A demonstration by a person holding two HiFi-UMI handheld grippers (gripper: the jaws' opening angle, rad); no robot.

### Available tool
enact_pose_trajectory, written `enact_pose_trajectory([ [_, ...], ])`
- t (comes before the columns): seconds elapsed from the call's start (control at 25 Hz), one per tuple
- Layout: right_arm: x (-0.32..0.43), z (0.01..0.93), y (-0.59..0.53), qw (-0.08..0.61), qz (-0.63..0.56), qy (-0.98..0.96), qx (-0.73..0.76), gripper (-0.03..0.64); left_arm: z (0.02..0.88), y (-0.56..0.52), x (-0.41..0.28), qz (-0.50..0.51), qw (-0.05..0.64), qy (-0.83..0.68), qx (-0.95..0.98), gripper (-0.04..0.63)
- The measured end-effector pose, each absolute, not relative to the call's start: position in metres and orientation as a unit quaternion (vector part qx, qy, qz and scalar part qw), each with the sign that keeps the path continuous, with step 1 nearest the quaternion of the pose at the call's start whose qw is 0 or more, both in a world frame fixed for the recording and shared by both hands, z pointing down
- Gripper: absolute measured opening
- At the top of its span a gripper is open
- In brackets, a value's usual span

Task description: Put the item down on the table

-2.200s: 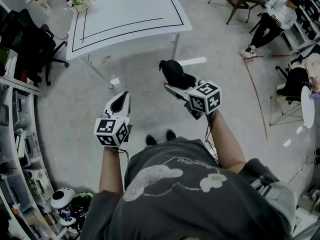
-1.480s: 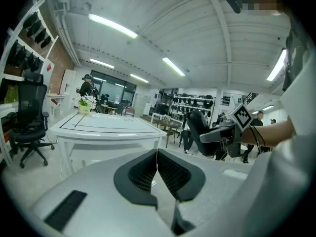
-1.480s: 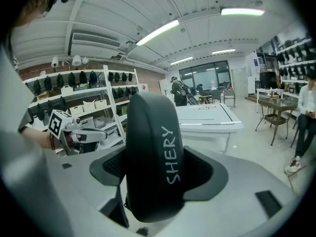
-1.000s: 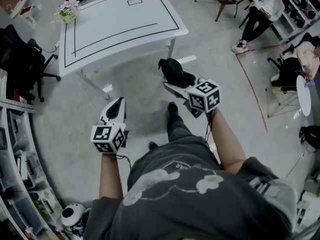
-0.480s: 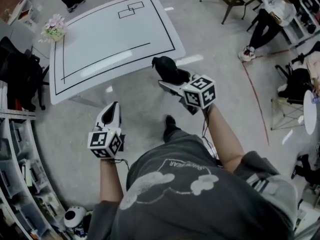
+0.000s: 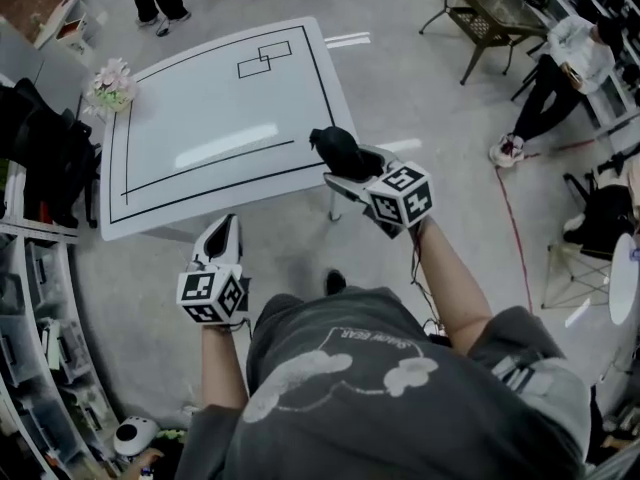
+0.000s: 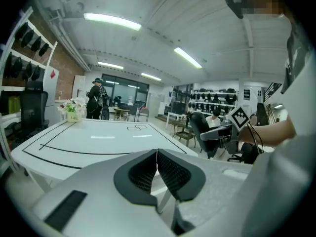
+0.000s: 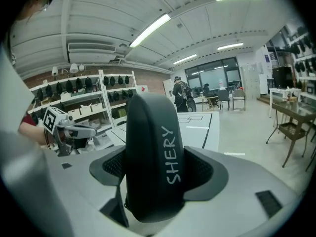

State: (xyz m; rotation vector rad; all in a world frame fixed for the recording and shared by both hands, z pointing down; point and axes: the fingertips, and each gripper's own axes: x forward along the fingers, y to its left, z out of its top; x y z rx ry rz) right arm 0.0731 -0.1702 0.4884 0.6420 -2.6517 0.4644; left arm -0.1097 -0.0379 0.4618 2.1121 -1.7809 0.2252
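Observation:
A black oblong case with white lettering "SHERY" stands upright between the jaws of my right gripper, which is shut on it. In the head view the black case hangs at the near right corner of the white table, held by the right gripper. My left gripper is shut with nothing in it, just short of the table's near edge. In the left gripper view its pads meet, and the white table spreads out ahead.
The table carries black border lines and two small outlined rectangles. A flower pot sits at its far left corner. Black chairs and shelves stand left. A person sits at the right, another stands beyond the table.
The person has walked up to the table: it has come from far ahead to right under the grippers. The right gripper still holds the black case, now at the table's near right corner.

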Motion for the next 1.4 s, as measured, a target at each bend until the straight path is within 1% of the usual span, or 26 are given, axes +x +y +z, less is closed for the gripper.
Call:
enact_pose_trajectory([
  [0.24, 0.073, 0.496, -0.218, 0.257, 0.083, -0.934, 0.235, 0.336, 0.456, -0.066, -0.113, 0.092, 0.170, -0.636, 0.747, 0.003],
  [0.4, 0.068, 0.495, -0.256, 0.276, 0.043, -0.931, 0.237, 0.336, 0.458, -0.097, -0.123, 0.096, 0.168, -0.631, 0.751, 0.003],
  [0.6, 0.059, 0.507, -0.304, 0.331, 0.006, -0.915, 0.229, 0.337, 0.459, -0.156, -0.136, 0.097, 0.163, -0.617, 0.764, 0.003],
  [0.92, 0.018, 0.525, -0.400, 0.413, -0.124, -0.885, 0.174, 0.337, 0.467, -0.262, -0.176, 0.091, 0.169, -0.603, 0.774, 0.003],
  [1.16, -0.006, 0.535, -0.474, 0.451, -0.140, -0.867, 0.159, 0.337, 0.473, -0.322, -0.199, 0.097, 0.178, -0.592, 0.780, 0.003],
  [1.4, -0.025, 0.546, -0.521, 0.487, -0.150, -0.851, 0.127, 0.337, 0.472, -0.369, -0.218, 0.098, 0.175, -0.589, 0.783, 0.003],
])
